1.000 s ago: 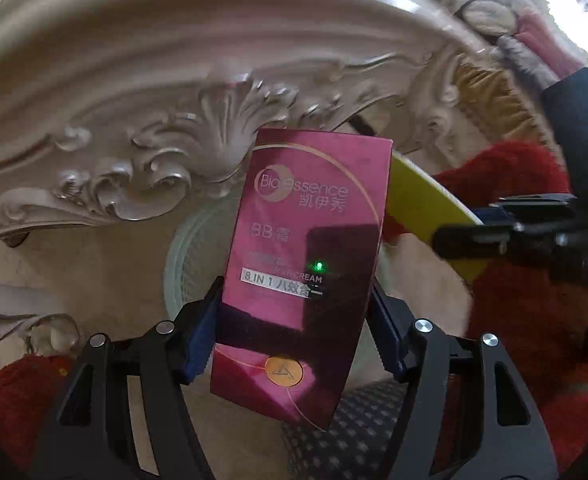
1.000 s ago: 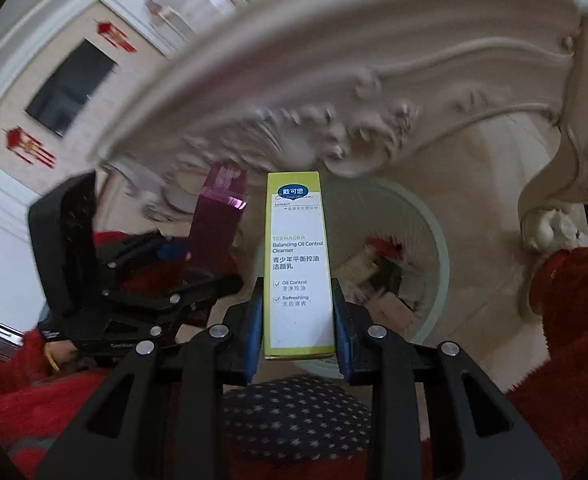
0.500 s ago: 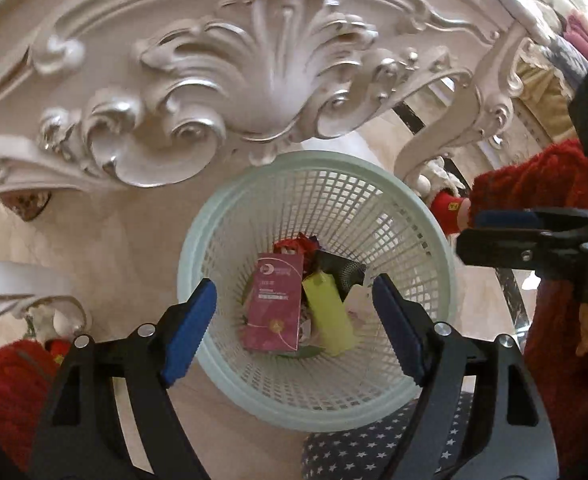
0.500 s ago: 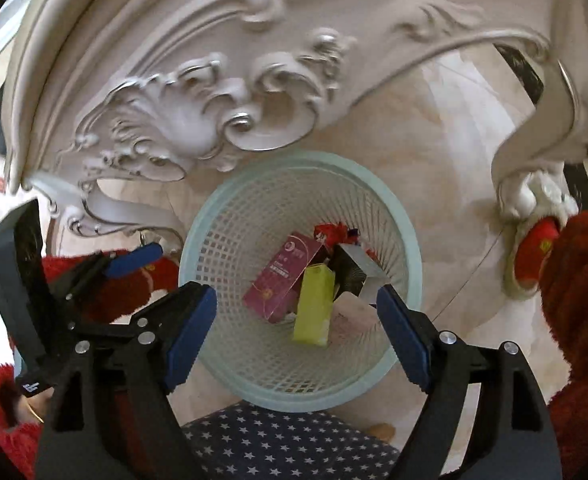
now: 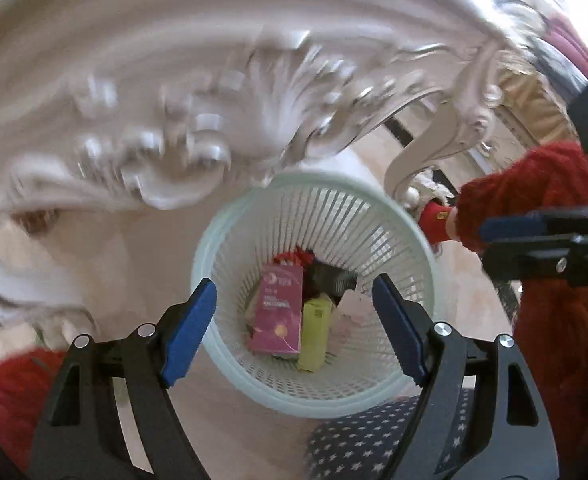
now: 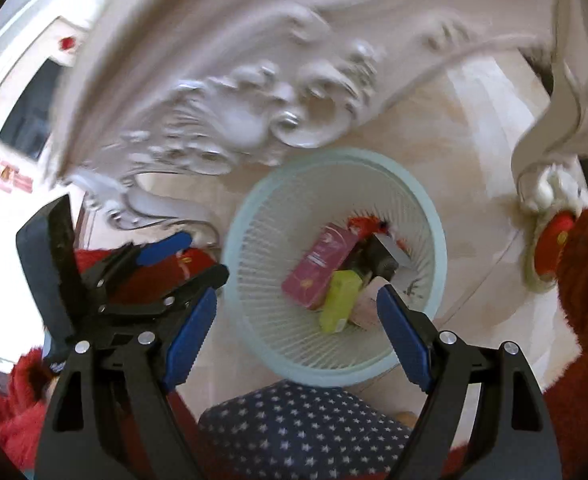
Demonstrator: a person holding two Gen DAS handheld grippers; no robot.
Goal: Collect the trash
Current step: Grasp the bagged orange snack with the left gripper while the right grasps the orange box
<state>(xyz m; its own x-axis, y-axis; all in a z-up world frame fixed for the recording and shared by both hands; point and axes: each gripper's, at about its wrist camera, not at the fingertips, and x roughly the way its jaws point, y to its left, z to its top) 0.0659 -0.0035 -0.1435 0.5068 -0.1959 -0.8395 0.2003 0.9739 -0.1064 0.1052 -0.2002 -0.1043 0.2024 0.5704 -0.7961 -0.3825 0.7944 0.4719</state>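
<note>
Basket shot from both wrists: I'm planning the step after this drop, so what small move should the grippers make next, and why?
Probably lift both away from the basket to fetch more trash. The left gripper and right gripper both stand open with nothing between the pads, and the pink box and yellow-green box already lie inside the basket, so nothing is left to release here.
</note>
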